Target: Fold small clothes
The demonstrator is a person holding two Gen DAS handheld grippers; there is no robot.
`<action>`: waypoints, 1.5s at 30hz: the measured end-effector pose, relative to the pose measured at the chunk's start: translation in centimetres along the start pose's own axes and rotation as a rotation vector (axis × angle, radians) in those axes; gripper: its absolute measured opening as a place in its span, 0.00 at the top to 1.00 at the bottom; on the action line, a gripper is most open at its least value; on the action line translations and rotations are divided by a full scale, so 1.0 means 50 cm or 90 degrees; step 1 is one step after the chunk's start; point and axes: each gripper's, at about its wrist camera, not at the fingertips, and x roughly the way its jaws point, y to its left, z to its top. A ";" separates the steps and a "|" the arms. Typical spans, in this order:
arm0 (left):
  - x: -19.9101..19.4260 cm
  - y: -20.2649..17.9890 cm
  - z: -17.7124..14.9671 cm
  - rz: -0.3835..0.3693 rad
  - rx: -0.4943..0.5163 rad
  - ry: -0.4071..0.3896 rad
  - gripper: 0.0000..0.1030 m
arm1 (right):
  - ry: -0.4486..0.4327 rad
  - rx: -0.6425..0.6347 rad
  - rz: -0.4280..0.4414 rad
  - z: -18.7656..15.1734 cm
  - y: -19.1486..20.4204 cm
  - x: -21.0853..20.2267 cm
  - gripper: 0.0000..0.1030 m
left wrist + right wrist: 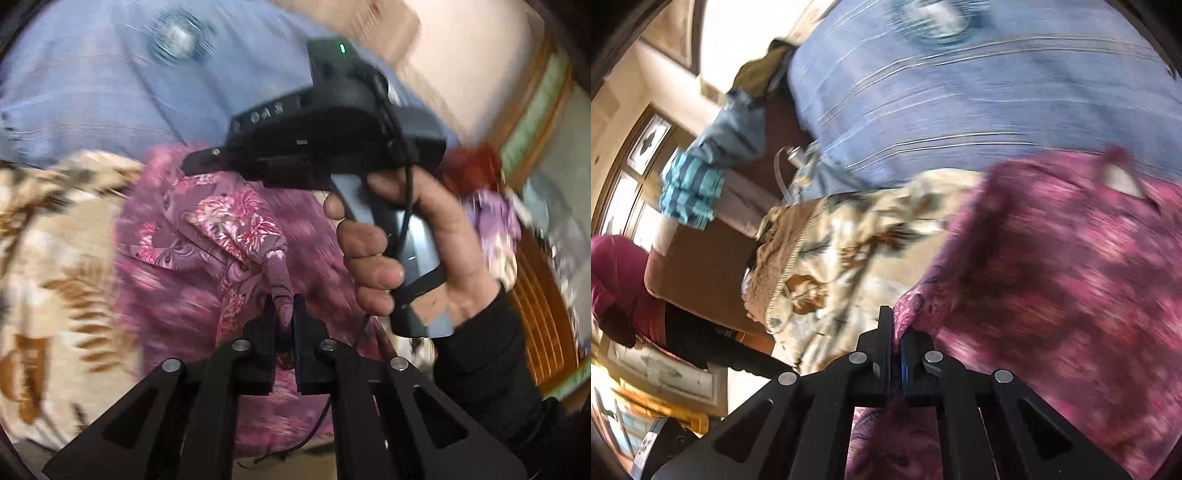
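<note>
Both the left gripper [283,314] and right gripper [894,332] pinch the pink cloth [207,229] (blurred, print hard to read); beyond them lies a blue sheet [979,110].

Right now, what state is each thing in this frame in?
Left gripper: shut on the pink floral garment.
Right gripper: shut on the same garment.
Pink floral garment: rumpled, pinched at two spots, not yet folded.
Beige leaf-print blanket: lying under the garment.
Blue bedsheet: spread out.

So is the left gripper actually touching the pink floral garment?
Touching. The left wrist view shows the left gripper closed on a bunched fold of the pink floral garment.
</note>
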 end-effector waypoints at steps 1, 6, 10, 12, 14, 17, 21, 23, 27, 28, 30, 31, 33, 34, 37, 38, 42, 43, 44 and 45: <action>0.052 -0.015 -0.010 -0.011 0.004 0.048 0.92 | 0.013 0.015 -0.018 -0.026 -0.051 -0.012 0.97; 0.212 -0.009 -0.111 -0.108 -0.026 0.201 0.87 | 0.059 0.069 -0.104 -0.138 -0.247 0.003 0.84; 0.150 0.020 -0.092 -0.129 -0.003 0.123 0.51 | -0.028 0.143 -0.074 -0.212 -0.316 -0.070 0.47; 0.113 0.070 -0.066 -0.128 -0.039 0.055 0.41 | -0.076 0.143 -0.028 -0.251 -0.311 -0.109 0.32; 0.101 0.131 -0.043 -0.115 -0.099 0.027 0.41 | -0.105 0.140 0.002 -0.290 -0.306 -0.128 0.31; 0.111 0.239 0.001 0.008 -0.229 0.024 0.41 | -0.075 0.132 -0.014 -0.314 -0.306 -0.098 0.31; 0.139 0.294 0.035 0.011 -0.298 0.054 0.41 | -0.025 0.105 -0.101 -0.310 -0.304 -0.039 0.54; 0.161 0.298 0.051 0.024 -0.296 0.073 0.41 | -0.030 0.083 -0.116 -0.302 -0.283 -0.043 0.92; 0.189 0.340 0.065 0.036 -0.342 0.100 0.41 | -0.072 0.072 -0.092 -0.306 -0.242 -0.146 0.92; 0.194 0.352 0.068 0.037 -0.352 0.105 0.42 | -0.087 0.064 -0.104 -0.313 -0.234 -0.172 0.92; 0.199 0.365 0.071 0.042 -0.345 0.099 0.43 | -0.076 0.068 -0.158 -0.337 -0.245 -0.186 0.92; 0.205 0.366 0.069 0.043 -0.334 0.095 0.43 | -0.063 0.081 -0.165 -0.344 -0.265 -0.171 0.92; 0.223 0.369 0.059 0.048 -0.327 0.095 0.46 | -0.026 0.122 -0.165 -0.352 -0.313 -0.120 0.90; 0.224 0.374 0.055 0.052 -0.330 0.092 0.51 | -0.014 0.121 -0.177 -0.349 -0.317 -0.101 0.88; 0.226 0.349 0.061 0.048 -0.307 0.076 0.51 | -0.024 0.082 -0.158 -0.341 -0.287 -0.096 0.83; 0.221 0.348 0.065 0.040 -0.305 0.069 0.59 | -0.027 0.070 -0.155 -0.338 -0.279 -0.093 0.81; 0.223 0.349 0.079 0.085 -0.279 0.061 0.98 | -0.016 0.063 -0.184 -0.336 -0.273 -0.057 0.79; 0.216 0.354 0.079 0.082 -0.287 0.055 0.98 | -0.029 0.058 -0.179 -0.332 -0.268 -0.068 0.78; 0.202 0.356 0.079 0.080 -0.287 0.044 0.98 | -0.057 0.045 -0.177 -0.328 -0.256 -0.089 0.73; 0.188 0.354 0.082 0.077 -0.277 0.037 0.97 | -0.082 0.033 -0.176 -0.325 -0.246 -0.111 0.58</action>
